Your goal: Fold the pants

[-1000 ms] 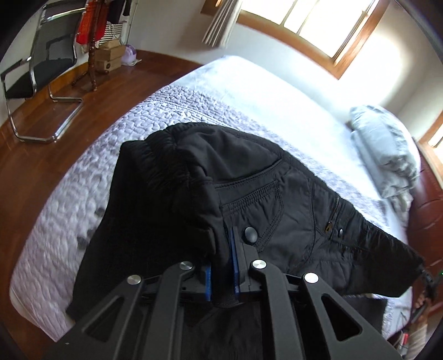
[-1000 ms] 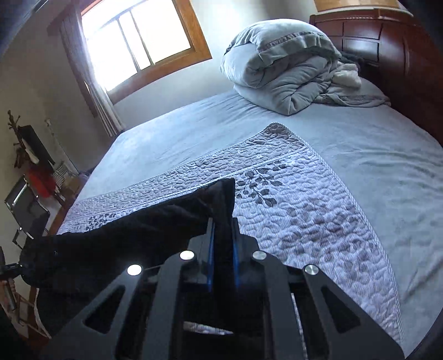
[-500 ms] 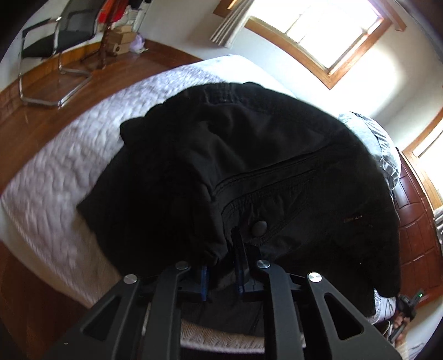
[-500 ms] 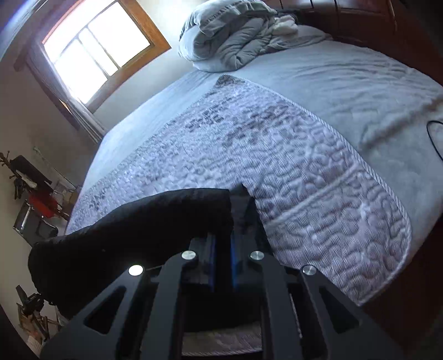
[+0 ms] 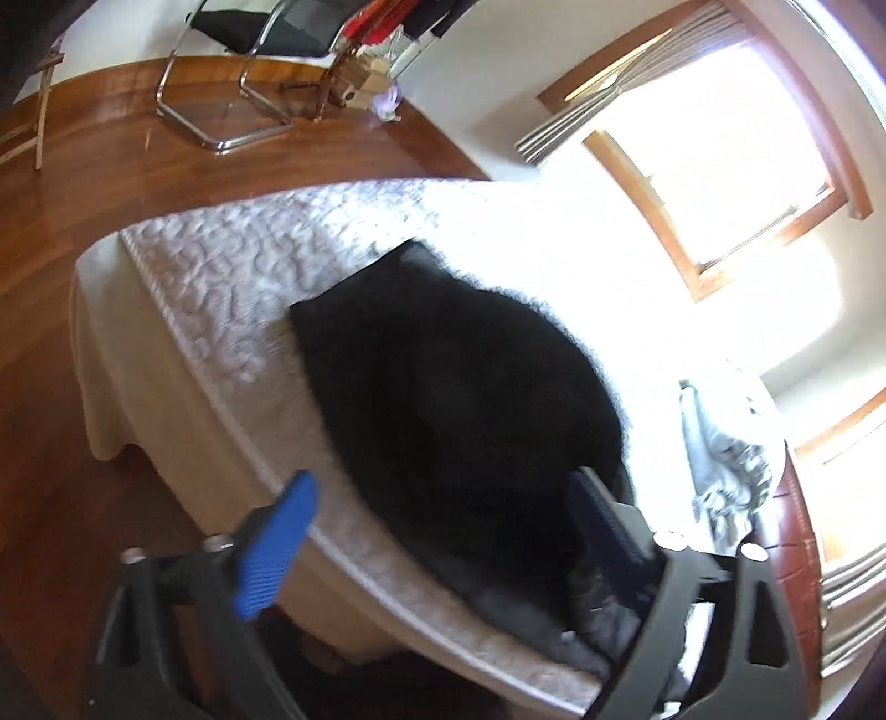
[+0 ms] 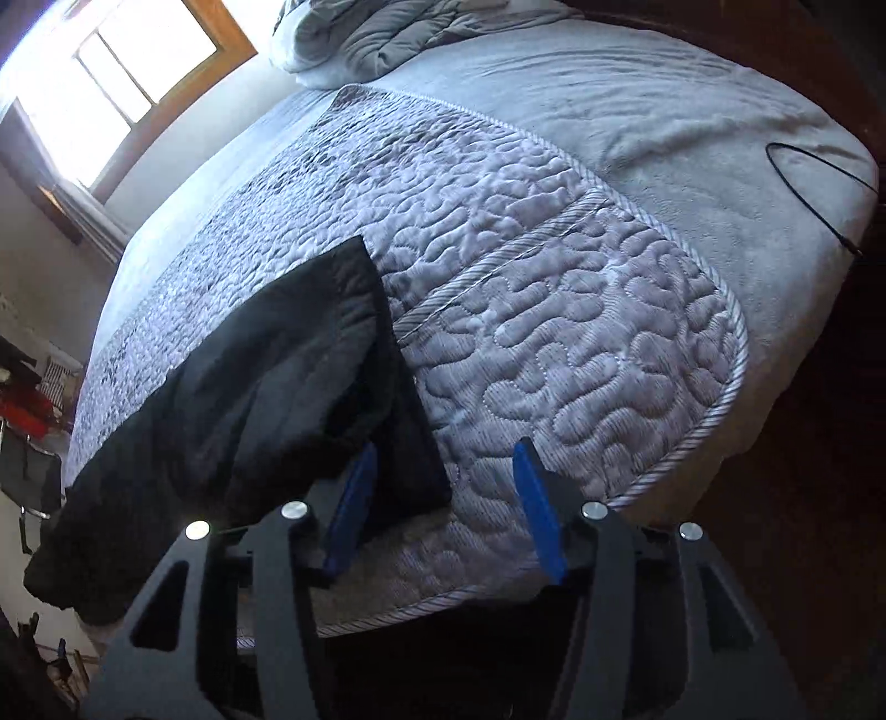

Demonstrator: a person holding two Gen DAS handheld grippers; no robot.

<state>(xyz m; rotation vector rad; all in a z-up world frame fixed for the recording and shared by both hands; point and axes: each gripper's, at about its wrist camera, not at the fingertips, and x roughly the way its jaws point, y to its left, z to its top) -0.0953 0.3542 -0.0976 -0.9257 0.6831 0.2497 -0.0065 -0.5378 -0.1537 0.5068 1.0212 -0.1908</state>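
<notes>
The left gripper (image 5: 437, 531) has just opened wide, its jaws apart and clear of the black pants (image 5: 454, 399). The right gripper (image 6: 443, 498) has just opened too, with a pants corner lying loose between its jaws. The pants rest folded on the quilted bed (image 6: 581, 332) near its foot edge.

A bed (image 6: 692, 127) fills both views, a quilted pale runner (image 6: 554, 310) laid across its near end. A bundled grey duvet (image 6: 387, 33) sits at the far end by the dark wooden headboard (image 6: 775, 33), and a thin black cable (image 6: 803, 171) trails over the right edge. Wood-framed windows (image 5: 720, 144) glare brightly. On the wooden floor (image 5: 83, 194), far left, stands a chrome-legged chair (image 5: 232, 66) beside cardboard boxes (image 5: 360, 83).
</notes>
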